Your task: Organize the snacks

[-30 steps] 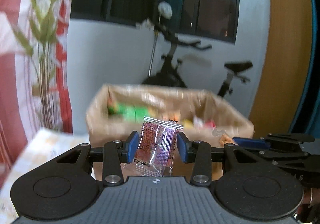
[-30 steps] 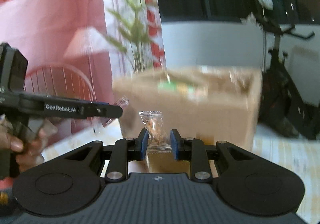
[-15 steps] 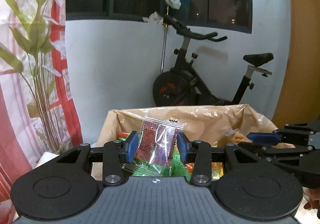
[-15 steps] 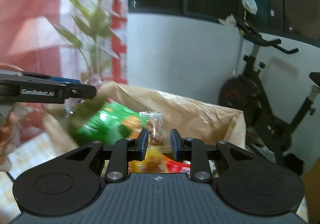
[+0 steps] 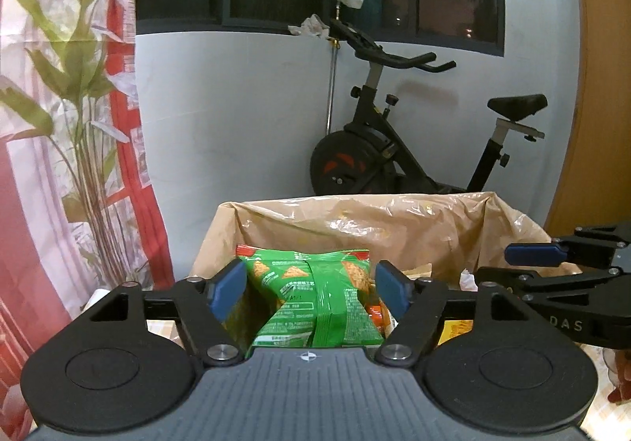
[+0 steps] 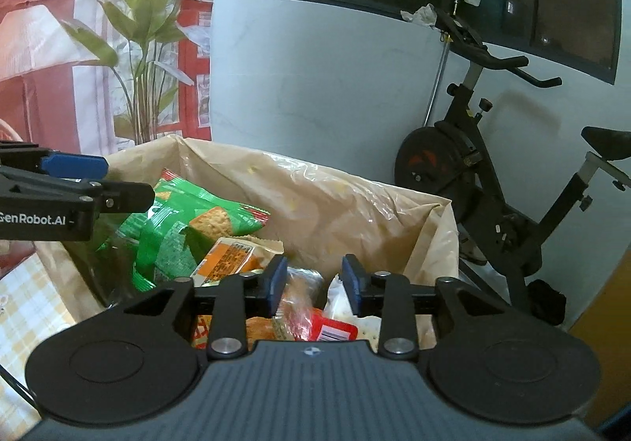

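Both grippers' jaws are opening, their small packets gone into the box.

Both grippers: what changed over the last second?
Each held a small clear snack packet and moved in over the lined box. Now the left gripper and right gripper are opening with no packet between the pads; both were let go into the box, though I can't pick them out in the pile. The green chip bag stayed put, as did the exercise bike.
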The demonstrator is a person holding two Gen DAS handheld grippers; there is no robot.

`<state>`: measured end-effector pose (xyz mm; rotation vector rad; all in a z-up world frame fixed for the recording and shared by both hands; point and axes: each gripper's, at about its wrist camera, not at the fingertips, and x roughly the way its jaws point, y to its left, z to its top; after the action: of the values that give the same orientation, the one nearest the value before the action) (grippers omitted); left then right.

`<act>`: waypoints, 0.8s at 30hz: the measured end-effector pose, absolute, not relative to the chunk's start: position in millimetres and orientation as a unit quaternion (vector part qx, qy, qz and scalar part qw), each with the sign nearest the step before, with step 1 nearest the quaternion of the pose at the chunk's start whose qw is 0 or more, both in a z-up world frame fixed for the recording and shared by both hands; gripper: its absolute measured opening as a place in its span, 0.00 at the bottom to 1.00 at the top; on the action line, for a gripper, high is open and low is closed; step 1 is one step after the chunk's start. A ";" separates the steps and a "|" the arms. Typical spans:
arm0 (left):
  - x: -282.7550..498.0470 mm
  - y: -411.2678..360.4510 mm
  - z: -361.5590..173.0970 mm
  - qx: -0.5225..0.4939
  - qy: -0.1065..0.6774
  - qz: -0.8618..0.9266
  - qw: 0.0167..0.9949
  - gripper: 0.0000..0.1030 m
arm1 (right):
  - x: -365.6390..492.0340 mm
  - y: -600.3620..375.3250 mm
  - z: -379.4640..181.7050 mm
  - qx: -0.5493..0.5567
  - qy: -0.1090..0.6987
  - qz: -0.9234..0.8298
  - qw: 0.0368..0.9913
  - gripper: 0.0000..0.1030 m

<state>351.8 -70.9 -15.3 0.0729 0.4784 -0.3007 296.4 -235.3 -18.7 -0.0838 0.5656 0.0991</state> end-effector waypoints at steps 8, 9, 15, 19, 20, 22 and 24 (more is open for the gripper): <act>320.2 -60.6 0.3 0.032 0.220 -0.142 0.965 0.90 | 267.7 -236.8 -5.0 -0.018 0.264 0.055 0.963 0.80; 315.4 -58.8 2.8 0.031 0.218 -0.138 0.966 0.90 | 264.3 -236.7 -3.2 -0.014 0.262 0.055 0.963 0.82; 283.7 -50.3 14.1 0.032 0.201 -0.116 0.972 0.93 | 240.3 -236.1 9.7 0.011 0.249 0.041 0.968 0.90; 263.1 -48.4 21.4 0.044 0.196 -0.095 0.975 0.93 | 221.4 -232.1 16.0 0.011 0.237 0.035 0.971 0.91; 256.7 -48.7 23.4 0.047 0.192 -0.091 0.976 0.93 | 216.4 -231.0 17.6 0.011 0.235 0.033 0.971 0.91; 243.9 -48.1 28.8 0.051 0.184 -0.084 0.978 0.93 | 205.2 -229.2 21.4 0.016 0.229 0.031 0.973 0.92; 230.2 -46.8 35.5 0.054 0.177 -0.076 0.980 0.93 | 193.6 -228.5 26.1 0.022 0.223 0.035 0.974 0.93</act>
<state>230.2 -46.8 35.5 0.1079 0.3569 -0.1521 193.6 -228.5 26.1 0.0442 0.4503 0.0699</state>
